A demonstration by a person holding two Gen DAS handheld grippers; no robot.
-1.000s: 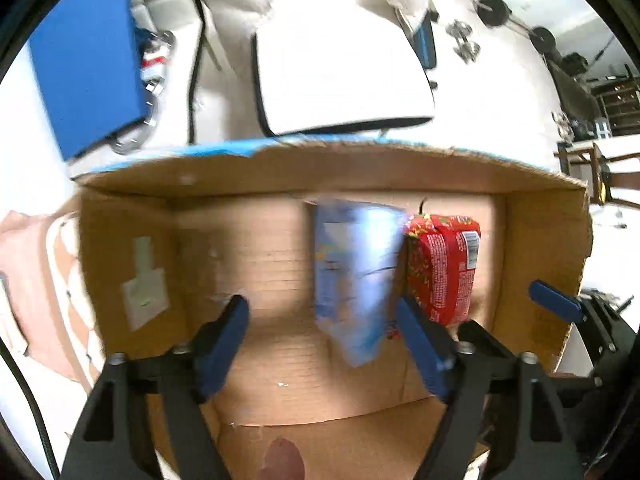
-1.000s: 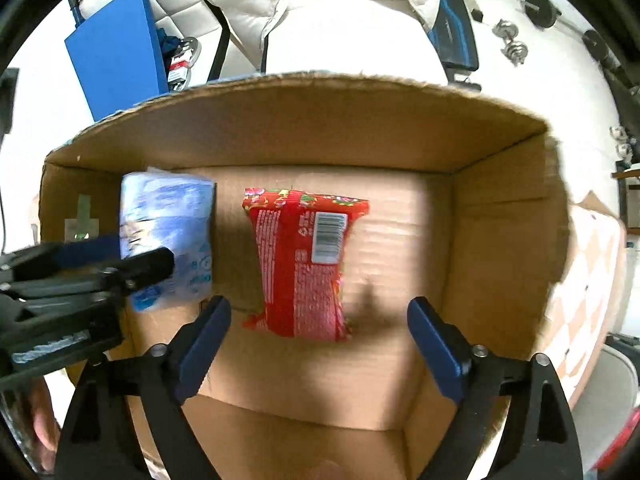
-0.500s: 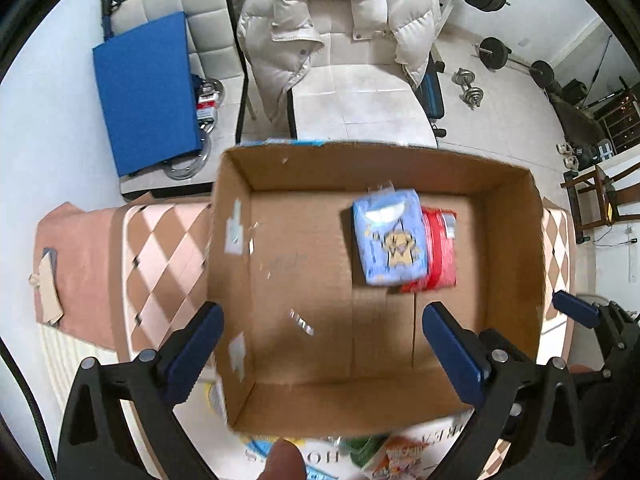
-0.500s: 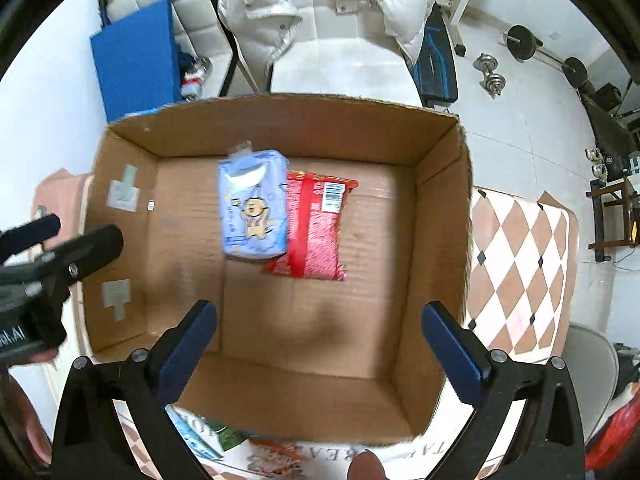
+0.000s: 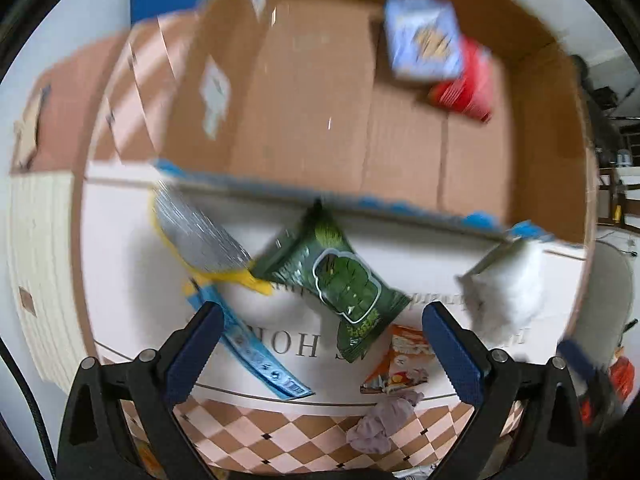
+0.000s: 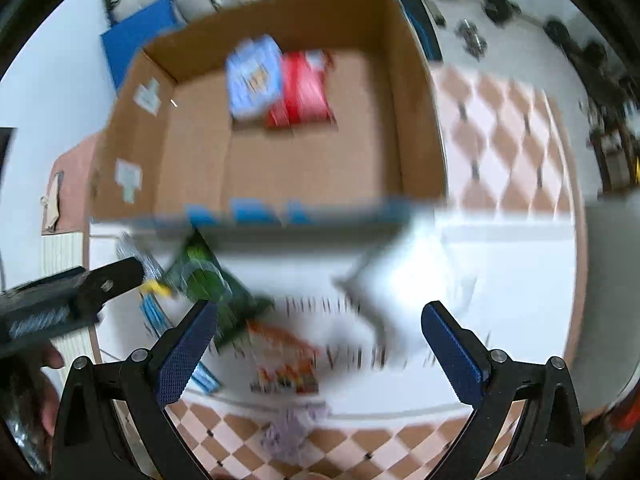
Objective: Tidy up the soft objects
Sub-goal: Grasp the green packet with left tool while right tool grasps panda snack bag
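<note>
An open cardboard box (image 5: 312,128) (image 6: 200,168) holds a light-blue pack (image 5: 424,40) (image 6: 252,76) lying partly on a red pack (image 5: 468,88) (image 6: 304,92) at its far side. In front of the box lie a green snack bag (image 5: 336,276) (image 6: 208,284), a silver-and-yellow bag (image 5: 200,236), a blue strip pack (image 5: 256,352), a white bag (image 5: 508,284) (image 6: 408,276), an orange packet (image 5: 404,360) (image 6: 284,356) and a lilac cloth (image 5: 380,420) (image 6: 292,428). My left gripper (image 5: 320,344) is open and empty over the green bag. My right gripper (image 6: 320,344) is open and empty above the packets.
The items lie on a white mat with lettering (image 5: 300,344) over a checked cloth (image 5: 280,432) (image 6: 512,128). A blue pad (image 6: 132,40) stands behind the box. The left gripper's body (image 6: 68,300) shows at the left of the right wrist view. Both views are blurred.
Both grippers have pulled back out of the box toward its near side. The light-blue pack was let go and lies in the box; the packets in front have come into view.
</note>
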